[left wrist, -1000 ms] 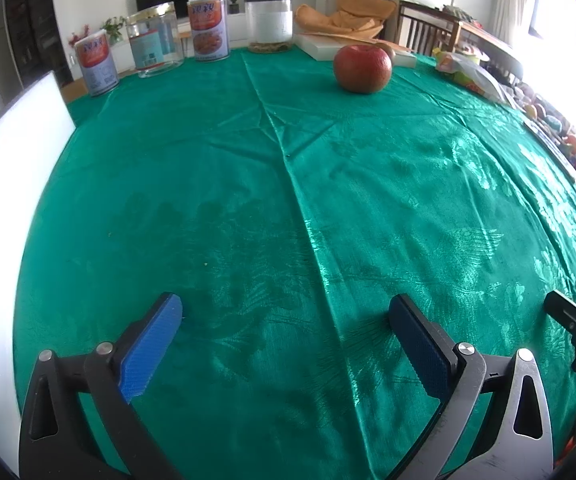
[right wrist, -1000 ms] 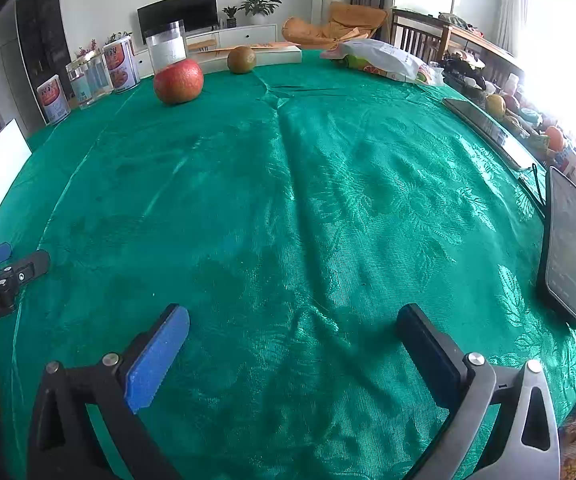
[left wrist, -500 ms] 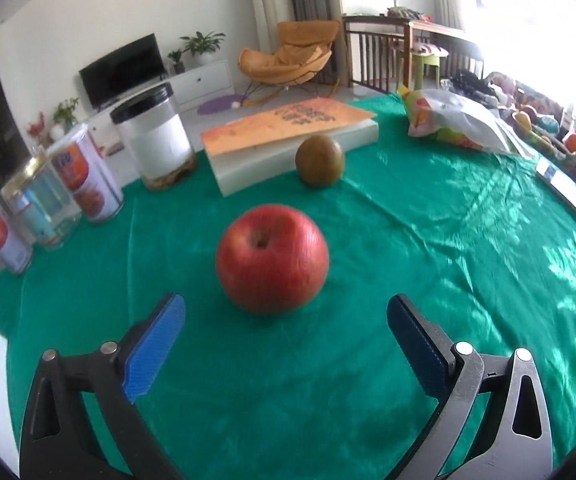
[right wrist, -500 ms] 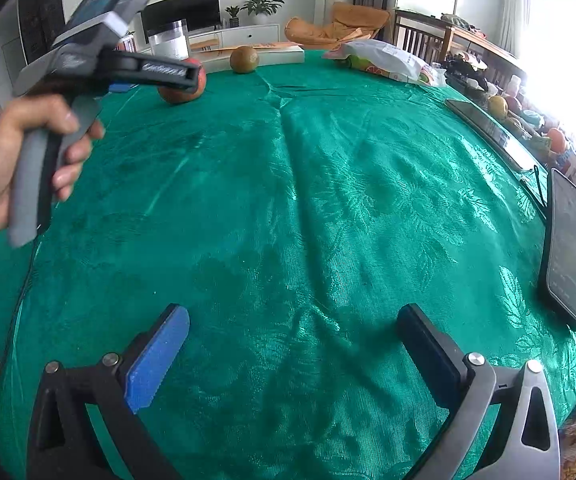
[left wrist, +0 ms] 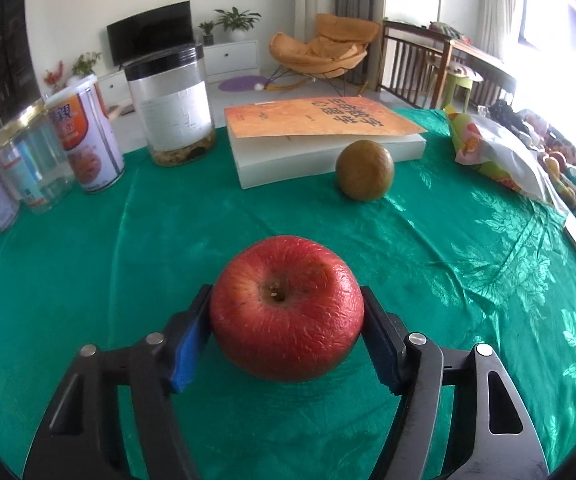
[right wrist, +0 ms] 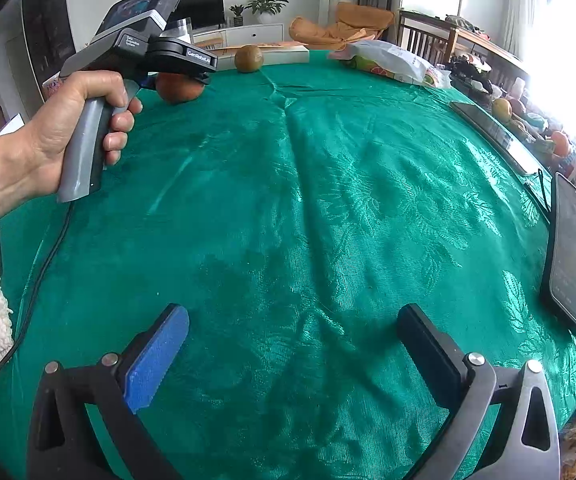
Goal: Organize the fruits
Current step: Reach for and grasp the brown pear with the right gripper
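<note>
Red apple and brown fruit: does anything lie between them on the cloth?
No. In the left wrist view only bare green cloth runs from the apple to the brown fruit.

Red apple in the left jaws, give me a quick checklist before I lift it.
1. Wrinkled red apple sits between the left gripper jaws, which are closing: ok.
2. Both pads firmly pressing the apple: cannot tell.
3. Apple resting on the green tablecloth: ok.
4. Round brownish-green fruit stands apart, out of the lift path: ok.
5. Right gripper open, empty, away from the apple: ok.
</note>
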{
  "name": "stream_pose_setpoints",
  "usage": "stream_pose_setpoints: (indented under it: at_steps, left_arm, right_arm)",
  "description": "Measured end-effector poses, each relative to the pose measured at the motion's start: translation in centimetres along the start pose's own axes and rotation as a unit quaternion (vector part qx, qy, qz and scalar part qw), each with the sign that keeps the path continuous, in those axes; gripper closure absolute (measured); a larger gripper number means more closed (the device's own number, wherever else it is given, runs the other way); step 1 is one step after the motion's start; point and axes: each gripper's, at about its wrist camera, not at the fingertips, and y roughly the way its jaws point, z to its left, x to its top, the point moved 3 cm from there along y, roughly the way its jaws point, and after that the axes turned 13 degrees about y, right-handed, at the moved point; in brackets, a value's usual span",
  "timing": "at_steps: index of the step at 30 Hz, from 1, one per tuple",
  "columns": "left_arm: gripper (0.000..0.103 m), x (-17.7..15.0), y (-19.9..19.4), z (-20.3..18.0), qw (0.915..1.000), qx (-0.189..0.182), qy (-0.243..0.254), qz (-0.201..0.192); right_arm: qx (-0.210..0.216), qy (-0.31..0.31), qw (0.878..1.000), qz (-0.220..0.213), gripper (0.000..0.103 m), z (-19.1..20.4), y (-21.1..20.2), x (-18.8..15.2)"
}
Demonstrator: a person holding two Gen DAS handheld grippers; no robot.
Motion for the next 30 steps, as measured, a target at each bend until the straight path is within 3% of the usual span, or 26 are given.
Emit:
stream_pose_setpoints:
  at_steps: [7,11,14,20,24,25,27,30]
  left_arm:
    - [0.032,-4.2,-8.1,2.8,0.9995,0.005,-0.032,0.002]
    - [0.032,-8.1,-14.5,3.2,0.9999,0.003,-0.01,0.008]
    - [0.032,-11.6,-17.1,2.8,0.9998,-0.005,-0.003,0.018]
    - [0.032,-16.9,-14.8,2.1,0.9983,-0.018,-0.013,0.054]
    - [0.03,-17.5,-15.0,2.0,0.9999,0.0,-0.01,0.008]
    - [0.027,-17.6,-14.9,1.9,0.9999,0.003,-0.008,0.006]
    - [0.011,-17.8,-14.2,1.7,0.9997,0.008,-0.001,0.022]
    - [0.005,-18.2,-12.9,1.6,0.9985,0.01,0.001,0.054]
  right_arm:
    - [0.0,0.0,1.0,0.0,0.0,0.0,0.0,0.0]
    - [0.0,0.0,1.0,0.0,0.0,0.0,0.0,0.0]
    - [0.001,0.0,1.0,0.0,0.0,0.0,0.0,0.0]
    - [0.001,0.0,1.0,-0.001,0.0,0.0,0.0,0.0]
    - [0.001,0.0,1.0,-0.001,0.0,0.0,0.0,0.0]
    - [0.001,0.0,1.0,-0.001,0.0,0.0,0.0,0.0]
    - [0.001,0.0,1.0,-0.001,0.0,0.0,0.0,0.0]
    - [0.001,0.0,1.0,-0.001,0.0,0.0,0.0,0.0]
